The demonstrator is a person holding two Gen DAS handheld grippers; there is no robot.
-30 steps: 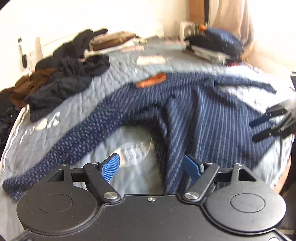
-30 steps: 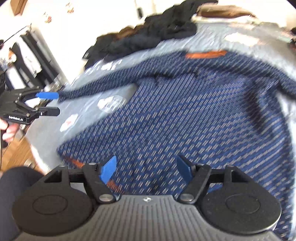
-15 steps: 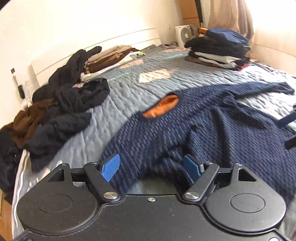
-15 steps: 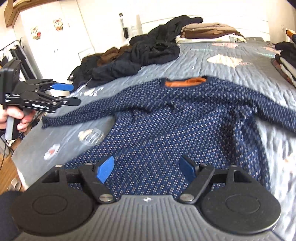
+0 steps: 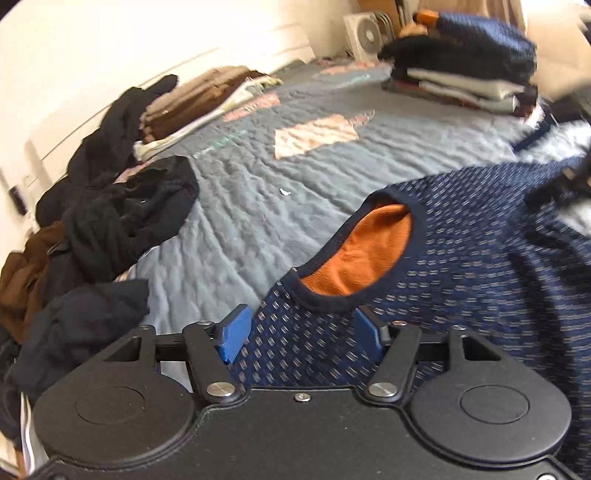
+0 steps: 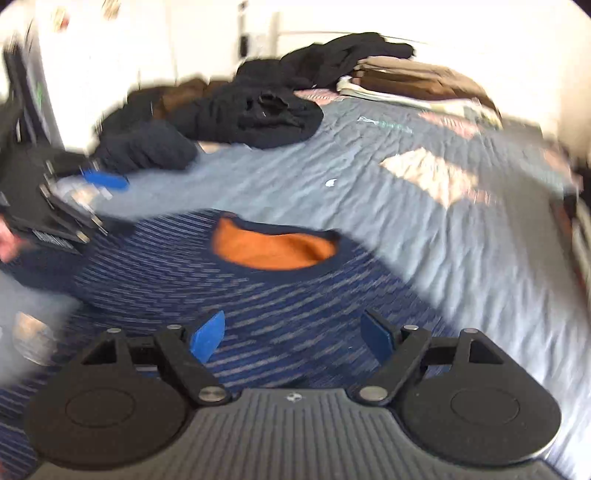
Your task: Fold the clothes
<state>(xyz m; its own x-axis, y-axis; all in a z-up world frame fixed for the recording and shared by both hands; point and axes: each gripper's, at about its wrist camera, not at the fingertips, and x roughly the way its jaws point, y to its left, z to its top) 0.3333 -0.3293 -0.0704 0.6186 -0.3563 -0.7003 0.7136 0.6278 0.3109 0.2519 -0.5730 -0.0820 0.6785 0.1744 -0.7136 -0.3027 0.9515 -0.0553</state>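
Observation:
A navy patterned sweater (image 5: 461, 280) with an orange-lined collar (image 5: 365, 251) lies spread on the grey quilt (image 5: 266, 206). My left gripper (image 5: 301, 332) hovers at the shoulder just left of the collar. Its jaws are closing with sweater fabric between them, and the pads do not press on it. My right gripper (image 6: 291, 336) stands open over the sweater (image 6: 258, 295) just below the collar (image 6: 273, 247), nothing pinched. The right wrist view shows the left gripper (image 6: 74, 206) blurred at the left, a hand behind it. In the left wrist view the right gripper (image 5: 561, 184) is a dark blur at the right edge.
Loose dark and brown clothes (image 5: 110, 221) are heaped along the bed's left side. Folded stacks sit at the headboard (image 5: 195, 99) and at the far right (image 5: 465, 70), beside a white fan (image 5: 364, 35). Bare quilt (image 6: 424, 229) lies beyond the collar.
Both grippers have swept across the sweater toward its collar, which now sits close in front of each. The left jaws have narrowed. The right wrist view is motion-blurred.

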